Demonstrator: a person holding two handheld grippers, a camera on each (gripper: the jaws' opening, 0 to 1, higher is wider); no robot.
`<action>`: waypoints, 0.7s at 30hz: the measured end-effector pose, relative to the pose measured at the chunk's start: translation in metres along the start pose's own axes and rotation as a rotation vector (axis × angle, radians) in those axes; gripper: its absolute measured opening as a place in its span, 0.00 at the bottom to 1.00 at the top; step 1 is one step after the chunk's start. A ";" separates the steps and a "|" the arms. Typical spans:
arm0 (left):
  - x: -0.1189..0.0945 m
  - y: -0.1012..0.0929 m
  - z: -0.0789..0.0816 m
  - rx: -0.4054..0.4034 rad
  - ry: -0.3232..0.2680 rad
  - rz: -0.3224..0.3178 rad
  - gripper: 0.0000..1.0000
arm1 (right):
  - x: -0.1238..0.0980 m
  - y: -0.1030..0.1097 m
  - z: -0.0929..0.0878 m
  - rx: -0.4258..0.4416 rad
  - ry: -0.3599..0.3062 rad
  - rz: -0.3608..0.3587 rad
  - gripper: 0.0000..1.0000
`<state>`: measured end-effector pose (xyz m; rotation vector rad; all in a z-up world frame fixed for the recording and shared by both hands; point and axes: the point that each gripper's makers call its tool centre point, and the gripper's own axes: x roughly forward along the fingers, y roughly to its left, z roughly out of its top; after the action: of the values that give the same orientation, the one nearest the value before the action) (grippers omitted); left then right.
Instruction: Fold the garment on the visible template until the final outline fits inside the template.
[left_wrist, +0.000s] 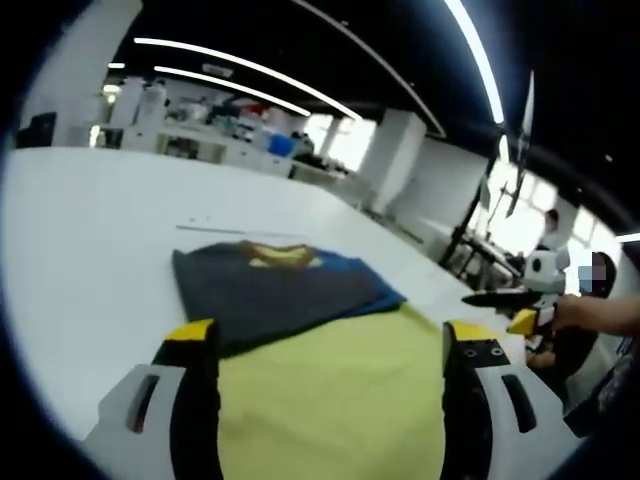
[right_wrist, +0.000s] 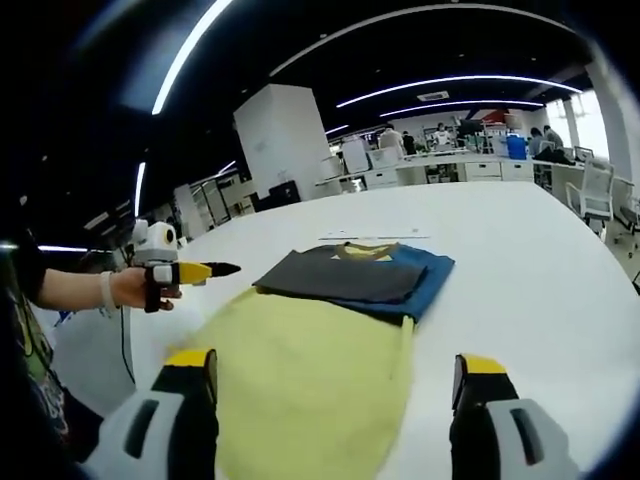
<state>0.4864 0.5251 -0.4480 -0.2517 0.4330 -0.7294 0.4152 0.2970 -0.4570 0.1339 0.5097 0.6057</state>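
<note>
The garment (left_wrist: 285, 290) lies folded on the white surface (left_wrist: 90, 250), forming a compact, roughly rectangular stack: a dark grey panel on top, a blue layer showing along one edge, and a yellow neckline trim at the far end. Its fabric looks soft and matte, with straight folded edges. In the right gripper view the same garment (right_wrist: 355, 275) overlaps the far end of the template (right_wrist: 300, 380) — a pale yellow sheet, thin and flat, with a rounded outline. In the left gripper view the template (left_wrist: 335, 400) extends from under the garment toward the camera, between the fingers.

The left gripper (left_wrist: 325, 345) is above the near part of the template, its yellow-tipped black fingers spread apart and holding nothing. The right gripper (right_wrist: 335, 375) is likewise over the template with its fingers apart and empty. Each gripper also appears at the side of the other's view, held in a hand (right_wrist: 130, 288) off the template edge — its fingers there form a narrow point.

The surface is smooth, white and wide.
</note>
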 end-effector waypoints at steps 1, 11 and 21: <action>-0.001 0.000 -0.001 0.001 0.004 0.000 0.88 | 0.000 0.000 0.000 -0.002 -0.002 -0.004 0.98; -0.017 0.000 -0.016 -0.003 0.034 -0.002 0.86 | -0.006 0.001 -0.007 -0.002 0.011 -0.005 0.98; -0.030 0.004 -0.027 -0.023 0.048 0.021 0.86 | -0.010 -0.001 -0.013 -0.003 0.016 -0.014 0.97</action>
<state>0.4565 0.5469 -0.4645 -0.2509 0.4892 -0.7113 0.4016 0.2901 -0.4644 0.1227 0.5246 0.5939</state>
